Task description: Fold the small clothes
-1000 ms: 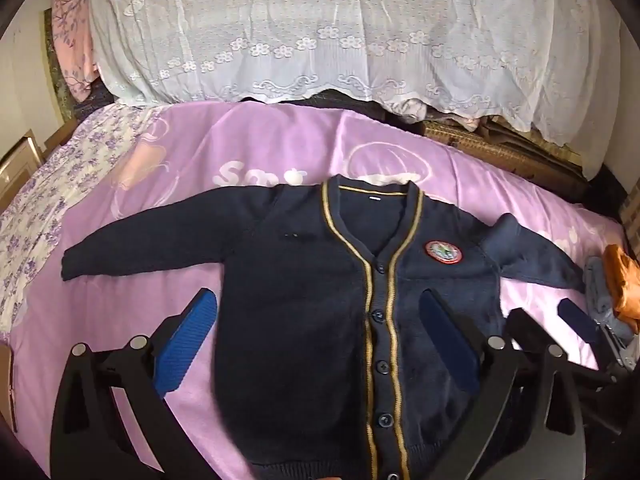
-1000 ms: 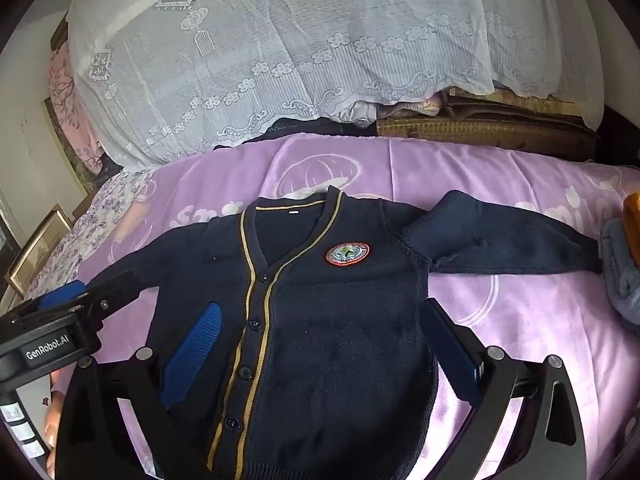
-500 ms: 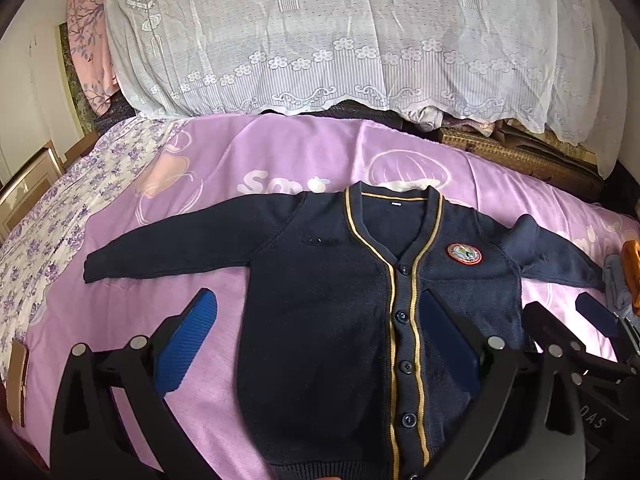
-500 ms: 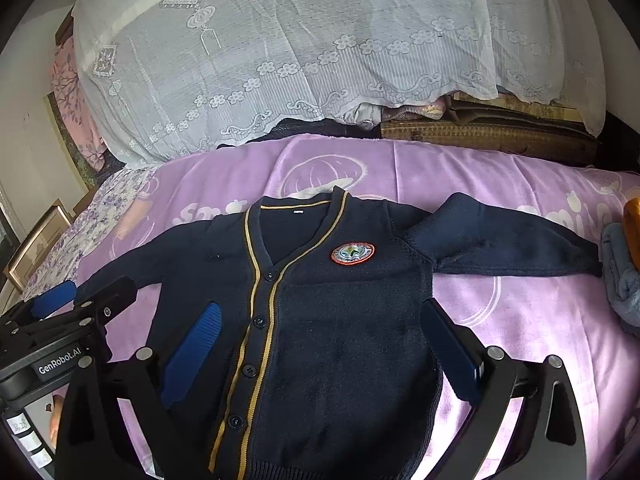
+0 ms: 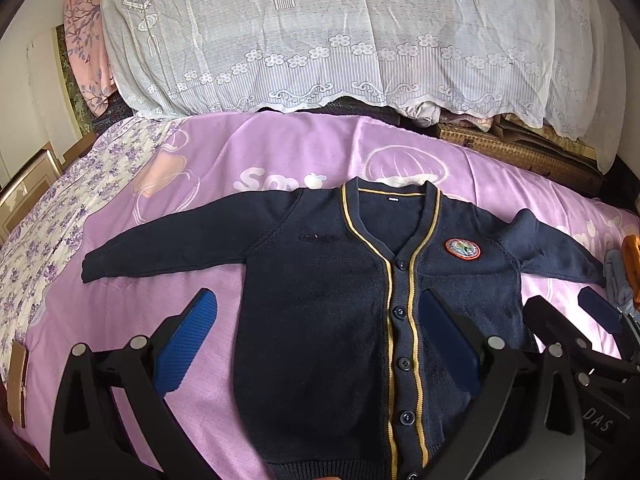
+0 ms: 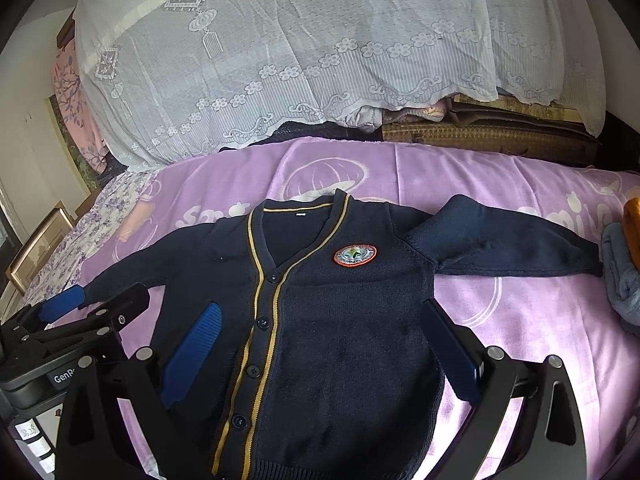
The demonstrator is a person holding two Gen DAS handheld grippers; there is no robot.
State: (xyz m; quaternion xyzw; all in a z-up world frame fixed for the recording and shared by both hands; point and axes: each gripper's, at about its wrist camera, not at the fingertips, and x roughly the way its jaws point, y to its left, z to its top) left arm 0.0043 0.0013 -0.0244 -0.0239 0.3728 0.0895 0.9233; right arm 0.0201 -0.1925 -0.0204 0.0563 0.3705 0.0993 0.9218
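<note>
A small navy cardigan point(image 5: 332, 304) point(image 6: 344, 320) with yellow trim and a round chest badge point(image 5: 462, 249) lies flat, buttoned, on the purple bedspread point(image 5: 304, 160), both sleeves spread sideways. My left gripper point(image 5: 316, 340) hovers open above the garment's lower left half, holding nothing. My right gripper point(image 6: 320, 344) hovers open over the lower right half, also with nothing in it. Each gripper shows at the edge of the other's view: the right gripper point(image 5: 560, 320) at far right, the left gripper point(image 6: 96, 300) at far left.
A lace-covered pile point(image 5: 340, 32) rises behind the bed. Folded grey and orange clothes point(image 6: 624, 264) sit at the right edge by the sleeve cuff. A floral sheet point(image 5: 36, 240) covers the left side, with a picture frame point(image 5: 24, 188) beyond it.
Both grippers have pulled back and up from the cardigan, so more of the bed and the lace pile shows. The cardigan has not moved.
</note>
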